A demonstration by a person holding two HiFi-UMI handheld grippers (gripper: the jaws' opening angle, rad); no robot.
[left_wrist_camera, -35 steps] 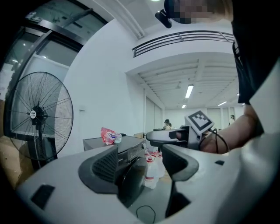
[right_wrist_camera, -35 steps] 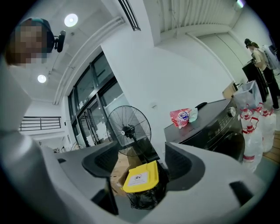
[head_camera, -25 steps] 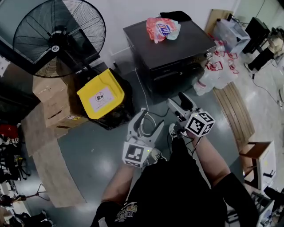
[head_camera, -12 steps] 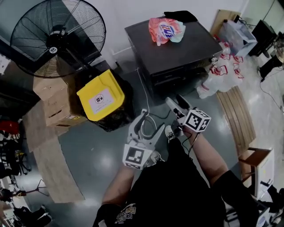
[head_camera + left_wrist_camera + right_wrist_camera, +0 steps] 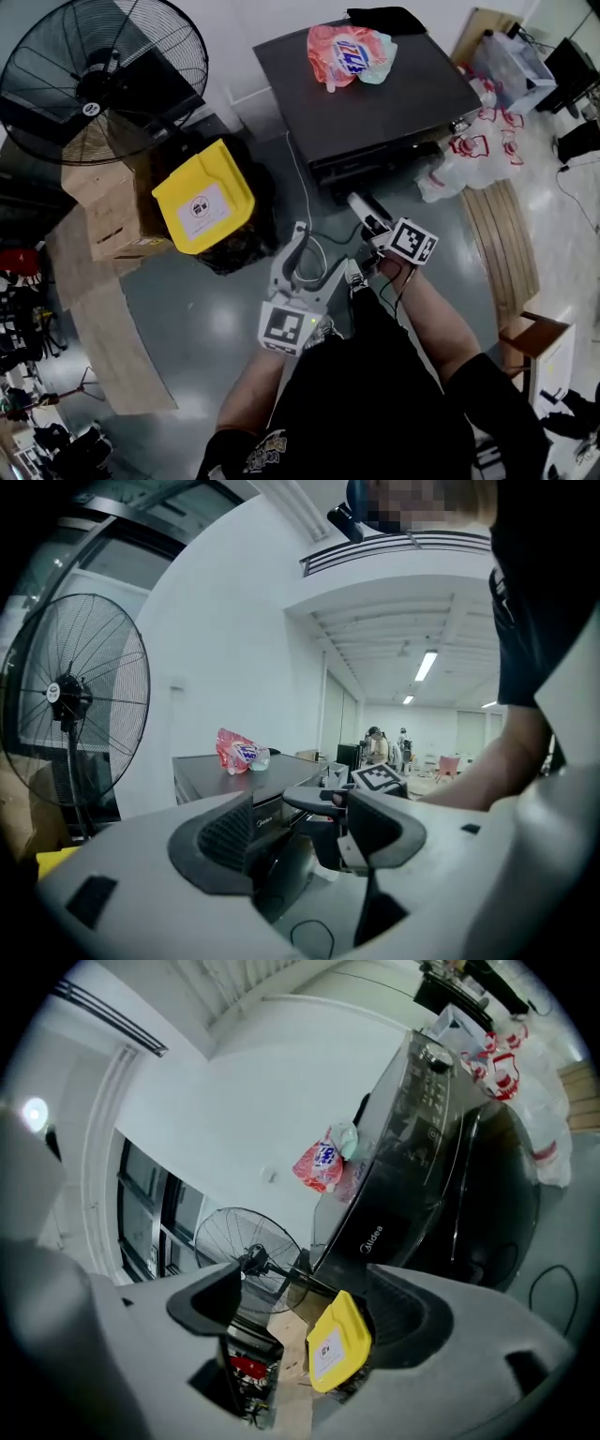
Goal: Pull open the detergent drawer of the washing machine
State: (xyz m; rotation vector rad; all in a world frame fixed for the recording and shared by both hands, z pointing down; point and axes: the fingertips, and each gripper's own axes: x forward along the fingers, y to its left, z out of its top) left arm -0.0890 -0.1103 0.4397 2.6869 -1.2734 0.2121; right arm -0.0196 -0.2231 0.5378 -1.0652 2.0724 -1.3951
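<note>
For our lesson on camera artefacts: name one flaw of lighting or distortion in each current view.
Head view: wide-angle stretch pulls the fan toward the corner; a soft sheen lies on the floor. Left gripper view: fisheye with black corners; the ceiling lights blow out. Right gripper view: fisheye, rolled, so the washing machine leans; black corners too.

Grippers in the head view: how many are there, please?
2: the left gripper over the grey floor, the right gripper close to the washing machine. None seems hidden.
</note>
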